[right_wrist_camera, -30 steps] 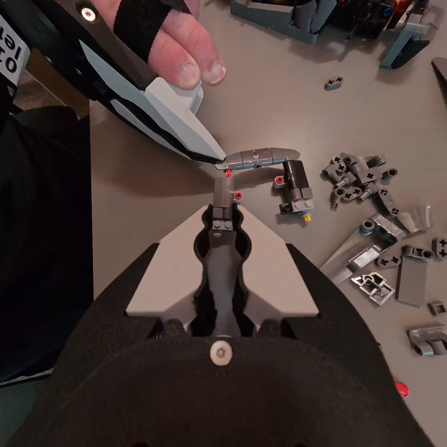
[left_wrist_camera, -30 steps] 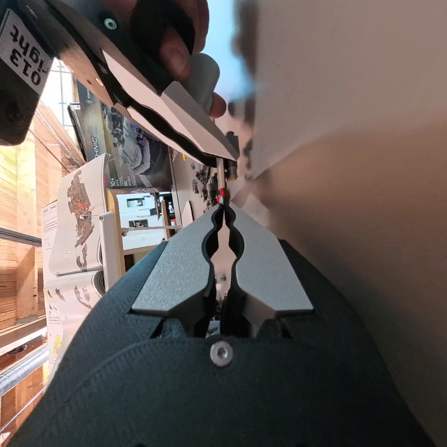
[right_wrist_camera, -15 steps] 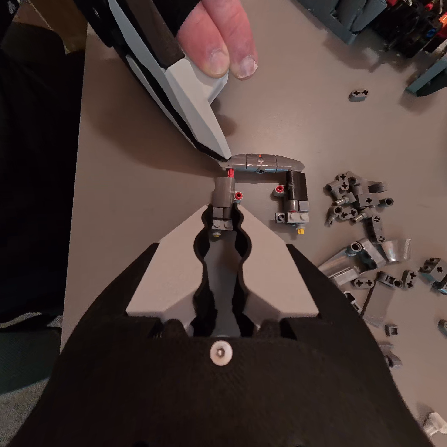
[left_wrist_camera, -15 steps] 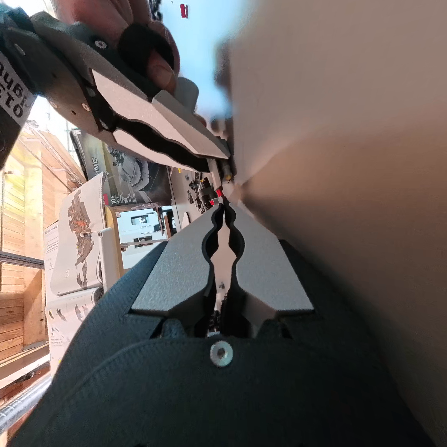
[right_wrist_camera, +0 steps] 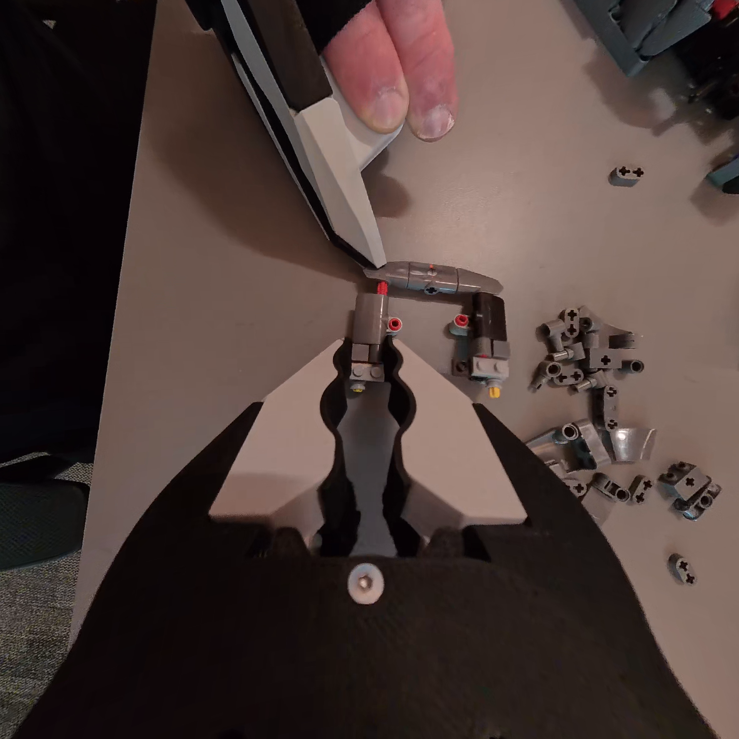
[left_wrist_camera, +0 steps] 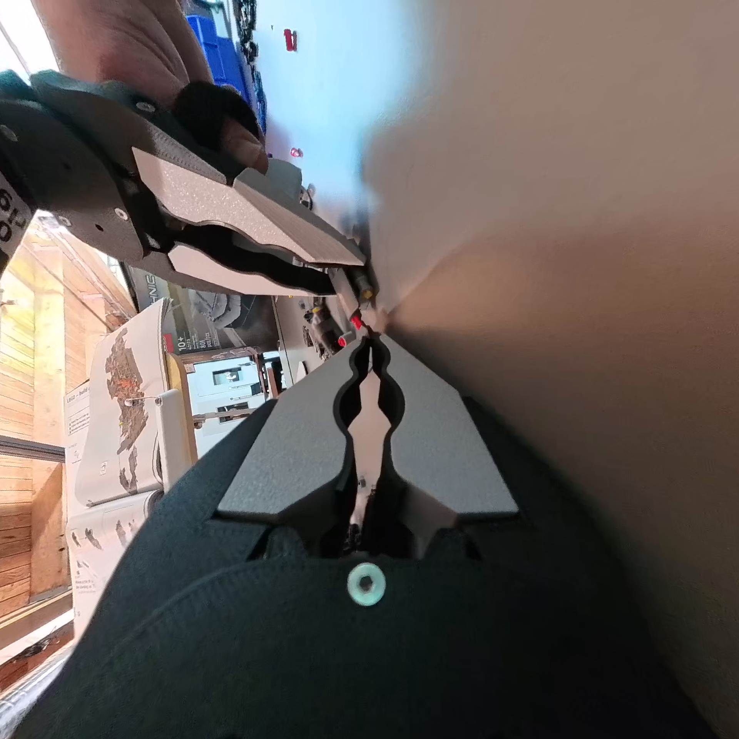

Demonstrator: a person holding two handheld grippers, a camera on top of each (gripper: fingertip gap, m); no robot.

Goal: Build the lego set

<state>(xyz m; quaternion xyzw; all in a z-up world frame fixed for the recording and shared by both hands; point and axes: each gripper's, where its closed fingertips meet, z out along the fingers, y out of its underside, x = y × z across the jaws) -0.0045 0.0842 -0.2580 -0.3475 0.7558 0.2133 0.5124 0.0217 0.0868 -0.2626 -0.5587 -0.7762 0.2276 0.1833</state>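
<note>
Here, landmark: a curved grey brick assembly with tapered ends (right_wrist_camera: 432, 276), lying on the tan surface (right_wrist_camera: 240, 240).
Right gripper (right_wrist_camera: 366, 348): jaws closed on the studded lower end of a dark grey brick column with red pins and a yellow pin (right_wrist_camera: 370, 324). The column's top red pin sits just below the landmark's left end.
Left gripper (right_wrist_camera: 376, 264): jaws closed, the tip touching the landmark's left point. Whether it pinches that point cannot be told.
Change: the left gripper now stands steeper over the landmark than a second ago, but its tip is on the same point. The right gripper's hold on the column is unchanged.
Neighbours: a black-and-grey brick column (right_wrist_camera: 486, 336) lies just below the landmark's right end. A heap of loose grey connector pieces (right_wrist_camera: 580, 352) lies farther right of it.
Hand: a person's fingers (right_wrist_camera: 392, 80) rest on the left gripper's body, above the landmark.
Writing: a dark printed box (left_wrist_camera: 224, 316) and an open illustrated booklet (left_wrist_camera: 124, 400) stand well beyond the landmark. A white label (left_wrist_camera: 8, 224) sits on the right gripper's body. All three carry print.
</note>
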